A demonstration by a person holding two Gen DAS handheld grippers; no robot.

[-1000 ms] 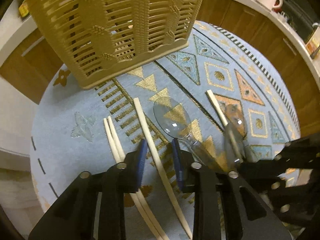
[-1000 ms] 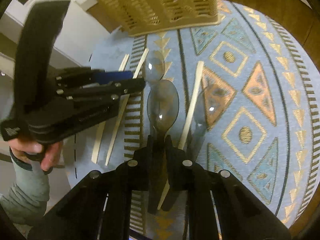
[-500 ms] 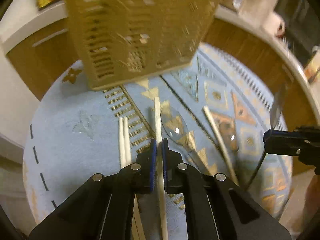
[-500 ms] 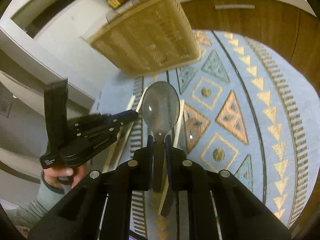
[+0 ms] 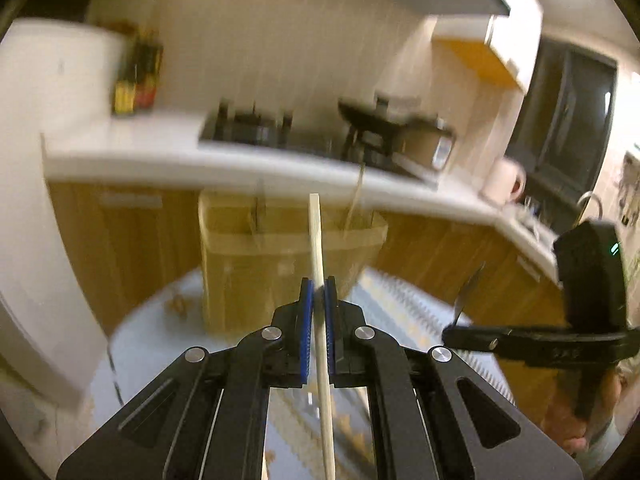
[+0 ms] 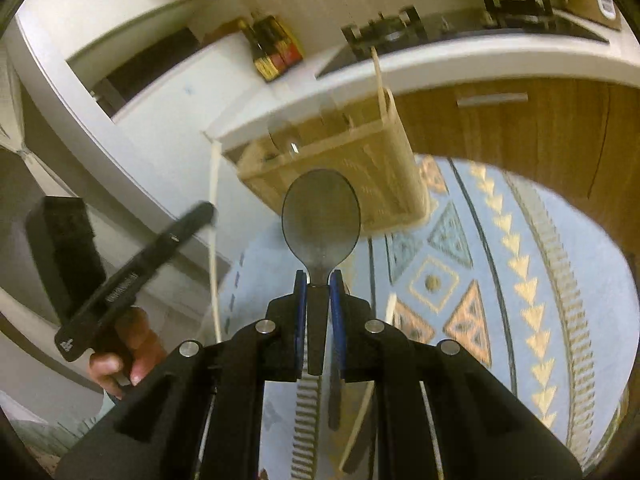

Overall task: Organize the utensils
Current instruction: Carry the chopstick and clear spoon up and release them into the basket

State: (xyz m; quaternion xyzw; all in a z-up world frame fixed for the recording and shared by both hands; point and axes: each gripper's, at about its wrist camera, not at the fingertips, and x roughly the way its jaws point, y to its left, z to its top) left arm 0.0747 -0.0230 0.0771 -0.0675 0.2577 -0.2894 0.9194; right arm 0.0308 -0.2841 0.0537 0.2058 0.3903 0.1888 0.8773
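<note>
- Left gripper (image 5: 316,300) is clamped on one chopstick (image 5: 316,248), which is lifted clear of the desk (image 6: 520,320). The blue pads (image 5: 306,320) pinch it partway along its length, with more stick showing behind the grip than ahead of it.
- Chopstick handling, as I judge it: light, stiff, thin and smooth, so it can pivot or slide in a two-pad pinch. A grip nearer the middle would cut the swing.
- Chopstick axis: it runs along the line of the fingers, tip pointing up and away toward the basket (image 5: 280,264). In the right wrist view it reads as near upright.
- Right gripper (image 6: 318,280) is clamped on a spoon (image 6: 320,216) at the neck, just below the bowl, also held in the air.
- Spoon handling, my read: clear or smoky plastic, light, rigid, slick. The neck is narrow, so it could twist about its own axis. The handle hangs back between the fingers.
- Spoon axis: in line with the gripper, bowl forward and up, its broad face toward the camera, aimed at the basket.
- Basket stands at the far side of the patterned mat, and a few sticks already stand in it. It is slotted and looks light, so it may shift if knocked.
- More utensils lie on the mat near the right gripper, too blurred to name with confidence.
</note>
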